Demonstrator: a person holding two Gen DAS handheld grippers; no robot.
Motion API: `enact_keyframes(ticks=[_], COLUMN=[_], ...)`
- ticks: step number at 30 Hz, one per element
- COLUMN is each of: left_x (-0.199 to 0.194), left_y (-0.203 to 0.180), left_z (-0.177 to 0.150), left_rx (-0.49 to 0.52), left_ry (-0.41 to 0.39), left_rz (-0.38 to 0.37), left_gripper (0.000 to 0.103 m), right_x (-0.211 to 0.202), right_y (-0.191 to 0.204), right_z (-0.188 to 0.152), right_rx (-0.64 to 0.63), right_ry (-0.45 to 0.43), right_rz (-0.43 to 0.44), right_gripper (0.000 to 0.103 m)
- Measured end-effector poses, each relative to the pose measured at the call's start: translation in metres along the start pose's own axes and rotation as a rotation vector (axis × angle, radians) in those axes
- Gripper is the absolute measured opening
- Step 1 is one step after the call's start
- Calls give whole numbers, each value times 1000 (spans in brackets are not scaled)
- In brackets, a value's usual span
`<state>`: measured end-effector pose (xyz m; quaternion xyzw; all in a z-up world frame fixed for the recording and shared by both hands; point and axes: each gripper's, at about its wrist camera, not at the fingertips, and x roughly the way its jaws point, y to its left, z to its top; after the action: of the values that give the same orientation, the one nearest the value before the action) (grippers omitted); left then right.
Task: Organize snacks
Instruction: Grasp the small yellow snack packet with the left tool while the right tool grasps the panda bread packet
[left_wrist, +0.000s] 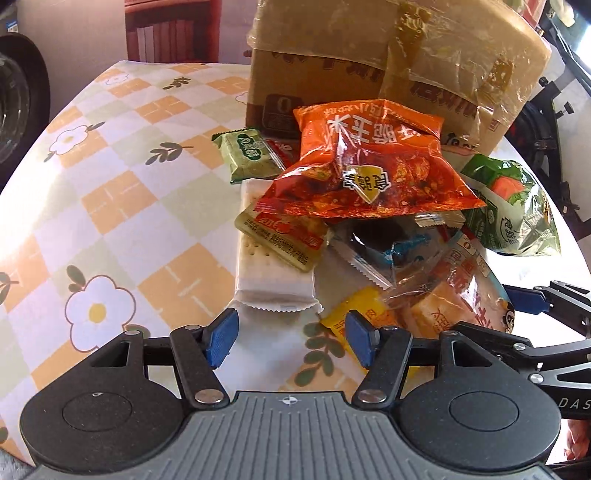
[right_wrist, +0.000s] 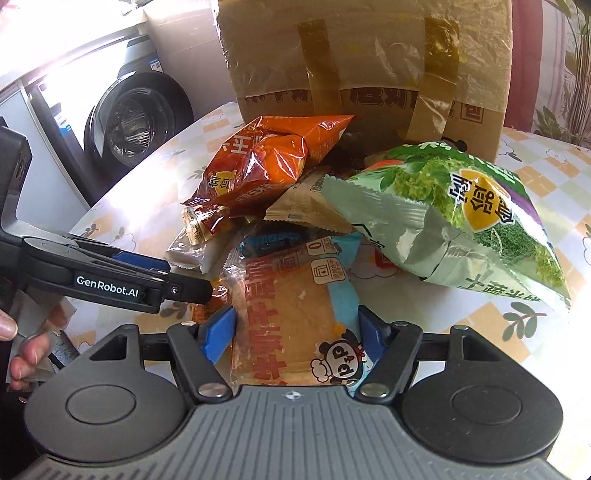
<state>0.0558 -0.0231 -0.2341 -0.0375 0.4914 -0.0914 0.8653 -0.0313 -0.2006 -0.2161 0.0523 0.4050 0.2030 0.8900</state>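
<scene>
A heap of snack packets lies in front of a taped cardboard box (left_wrist: 388, 66). On top is an orange chip bag (left_wrist: 369, 162), also in the right wrist view (right_wrist: 266, 162). A green bag (right_wrist: 461, 206) lies to the right. A white cracker pack (left_wrist: 273, 254) and a small yellow packet (left_wrist: 351, 314) lie near my left gripper (left_wrist: 291, 338), which is open and empty just short of them. My right gripper (right_wrist: 299, 332) is open with its blue pads either side of a toast packet with a panda (right_wrist: 295, 314); I cannot tell whether the pads touch it.
The table has a checked flower-print cloth (left_wrist: 110, 192). A small green packet (left_wrist: 247, 155) lies left of the heap. A washing machine (right_wrist: 136, 122) stands beyond the table's left edge. The left gripper's arm (right_wrist: 110, 280) reaches in beside the toast packet.
</scene>
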Motion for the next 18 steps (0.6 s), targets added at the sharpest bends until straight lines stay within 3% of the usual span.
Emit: enact_keyframes(ticks=[10,18], left_x=[-1,-3], left_y=[4,-8], left_z=[0,-5], left_rx=[-1,65], left_ry=[-1,12], left_rz=[-52,-194], left_gripper=[66,66], right_x=[-7,-4], right_y=[-9,-6], right_z=[0,2], right_rx=[26,22], right_ry=[-15,-8], right_rz=[-99,-94], right_gripper=[70,70])
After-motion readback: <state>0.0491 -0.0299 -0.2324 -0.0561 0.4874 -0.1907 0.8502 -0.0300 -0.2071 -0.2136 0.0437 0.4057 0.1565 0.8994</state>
